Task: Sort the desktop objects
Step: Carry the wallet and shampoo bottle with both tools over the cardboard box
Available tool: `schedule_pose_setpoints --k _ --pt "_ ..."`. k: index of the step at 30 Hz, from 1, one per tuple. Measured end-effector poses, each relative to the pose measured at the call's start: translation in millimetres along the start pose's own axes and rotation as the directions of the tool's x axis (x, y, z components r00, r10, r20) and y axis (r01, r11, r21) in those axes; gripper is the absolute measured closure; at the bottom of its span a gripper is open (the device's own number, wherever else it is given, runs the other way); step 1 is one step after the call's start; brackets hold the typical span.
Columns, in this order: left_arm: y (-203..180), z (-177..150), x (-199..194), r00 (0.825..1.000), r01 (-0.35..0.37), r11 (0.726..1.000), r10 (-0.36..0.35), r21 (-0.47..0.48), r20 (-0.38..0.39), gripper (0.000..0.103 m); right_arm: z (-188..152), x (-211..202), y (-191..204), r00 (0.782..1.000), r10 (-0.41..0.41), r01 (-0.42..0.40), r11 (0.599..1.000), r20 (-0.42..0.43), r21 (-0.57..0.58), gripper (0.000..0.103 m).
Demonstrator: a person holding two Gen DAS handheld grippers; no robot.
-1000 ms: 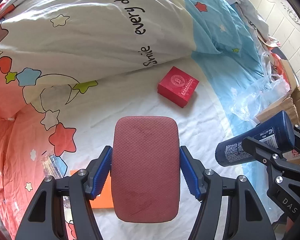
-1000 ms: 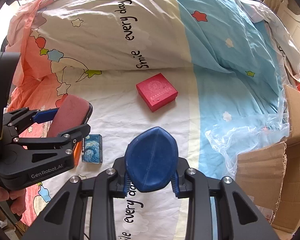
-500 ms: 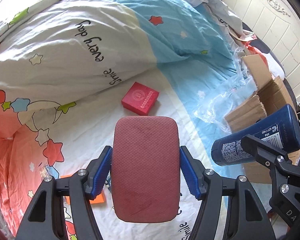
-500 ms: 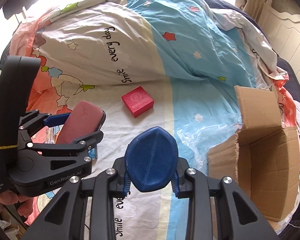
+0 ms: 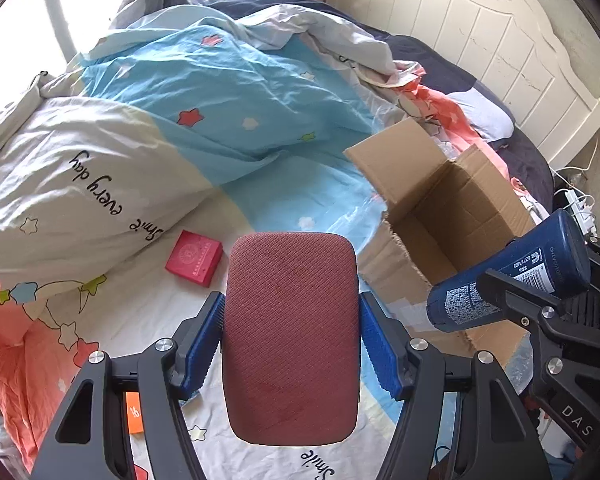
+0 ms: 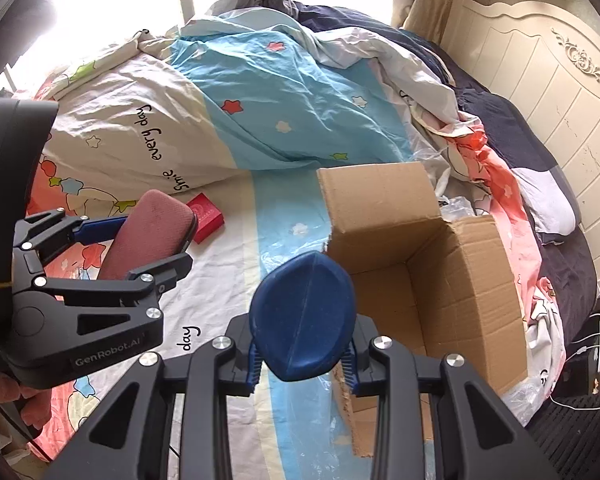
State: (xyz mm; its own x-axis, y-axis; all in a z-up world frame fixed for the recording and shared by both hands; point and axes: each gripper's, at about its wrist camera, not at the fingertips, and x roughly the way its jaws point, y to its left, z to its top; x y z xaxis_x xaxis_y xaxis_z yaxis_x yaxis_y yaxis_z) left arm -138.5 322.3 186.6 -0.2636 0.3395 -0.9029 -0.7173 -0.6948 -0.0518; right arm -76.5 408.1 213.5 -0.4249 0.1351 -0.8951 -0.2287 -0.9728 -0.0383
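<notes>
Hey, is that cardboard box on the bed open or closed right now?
Open. The cardboard box has its flaps standing up, and its bare brown inside walls and floor show; no items are visible inside.

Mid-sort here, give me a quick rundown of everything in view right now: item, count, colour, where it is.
Fabric-covered case: 1, maroon, clamped in the left gripper.
Bottle: 1, dark blue, clamped in the right gripper.
Small box: 1, red, on the bedsheet by the duvet edge.
Cardboard box: 1, brown, open, on the bed at the right.
Orange item: 1, mostly hidden under the left gripper.
Duvet: 1, blue, cream and coral, bunched behind.
Headboard: 1, cream, far right.
Left gripper: shut on the case.
Right gripper: shut on the bottle.
</notes>
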Motion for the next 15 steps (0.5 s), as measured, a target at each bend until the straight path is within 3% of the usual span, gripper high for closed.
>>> schedule_pose_setpoints --k 15 --pt "-97.8 36.2 8.7 0.999 0.046 0.981 -0.045 0.188 -0.008 0.036 -22.1 -5.1 -85.2 0.995 -0.063 0.071 0.991 -0.075 0.113 0.073"
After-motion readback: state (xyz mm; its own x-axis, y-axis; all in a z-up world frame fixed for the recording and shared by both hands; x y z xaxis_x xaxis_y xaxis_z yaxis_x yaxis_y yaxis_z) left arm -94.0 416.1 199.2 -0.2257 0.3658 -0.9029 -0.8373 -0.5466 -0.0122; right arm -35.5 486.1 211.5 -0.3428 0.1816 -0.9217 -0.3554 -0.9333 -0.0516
